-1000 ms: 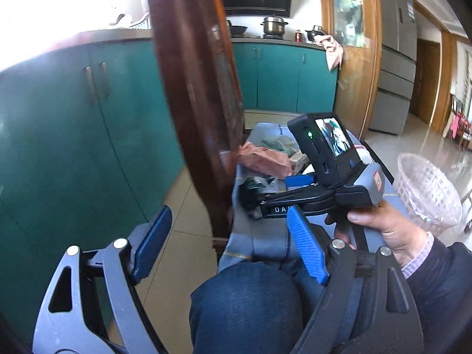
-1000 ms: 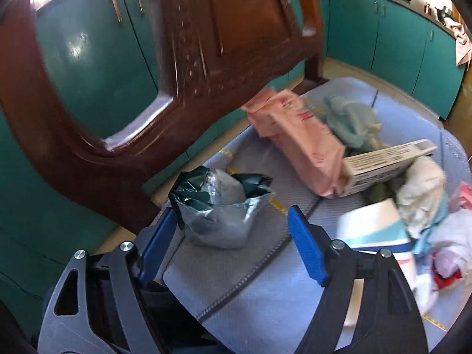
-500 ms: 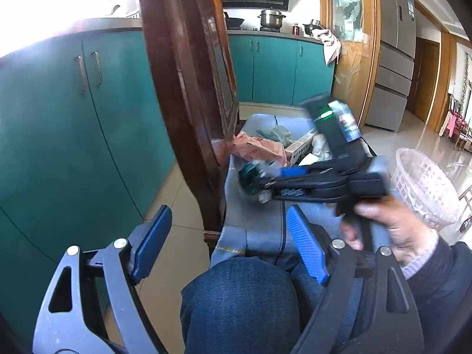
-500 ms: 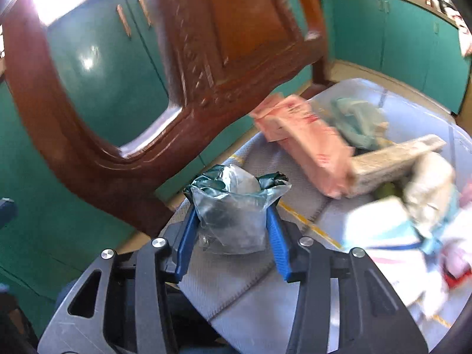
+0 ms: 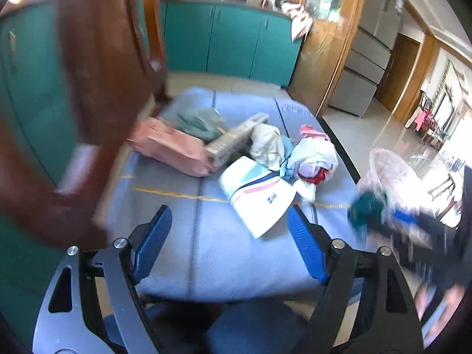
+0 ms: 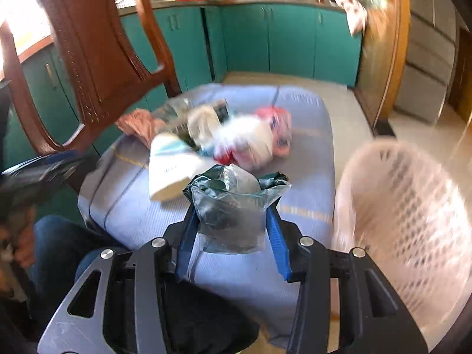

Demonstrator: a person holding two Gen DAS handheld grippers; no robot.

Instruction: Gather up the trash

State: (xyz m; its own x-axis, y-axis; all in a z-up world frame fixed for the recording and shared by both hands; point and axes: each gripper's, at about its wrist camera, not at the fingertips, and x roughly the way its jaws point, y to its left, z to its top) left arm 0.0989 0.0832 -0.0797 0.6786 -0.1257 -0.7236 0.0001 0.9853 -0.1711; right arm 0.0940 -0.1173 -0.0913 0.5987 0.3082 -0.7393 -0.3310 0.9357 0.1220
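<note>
Foil bag [image 6: 233,203] is clamped between right gripper [image 6: 233,230] fingers, held beside the motion-blurred basket [image 6: 404,224]. Left gripper [image 5: 228,236] is spread wide, nothing held — trash pile [image 5: 250,153] smeared, items hard to identify.

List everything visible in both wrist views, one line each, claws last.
Foil wrapper: 1, dark green and silver, clamped in the right claw, above the mat's near edge.
Basket: 1, pale pink lattice, on the floor right of the mat.
Mat: 1, light blue, under the trash pile.
Pink packet: 1, pink, left of the pile by the chair.
Long box: 1, grey-beige, leaning against the pink packet.
White carton: 1, white with teal and pink stripes, nearest the left claw.
Crumpled bags: several, white, pink, red, right side of the pile.
Chair: 1, dark brown wood, left of the mat.
Cabinets: a row, teal, behind.
Left claw: open, empty.
Right claw: shut on the foil wrapper.
</note>
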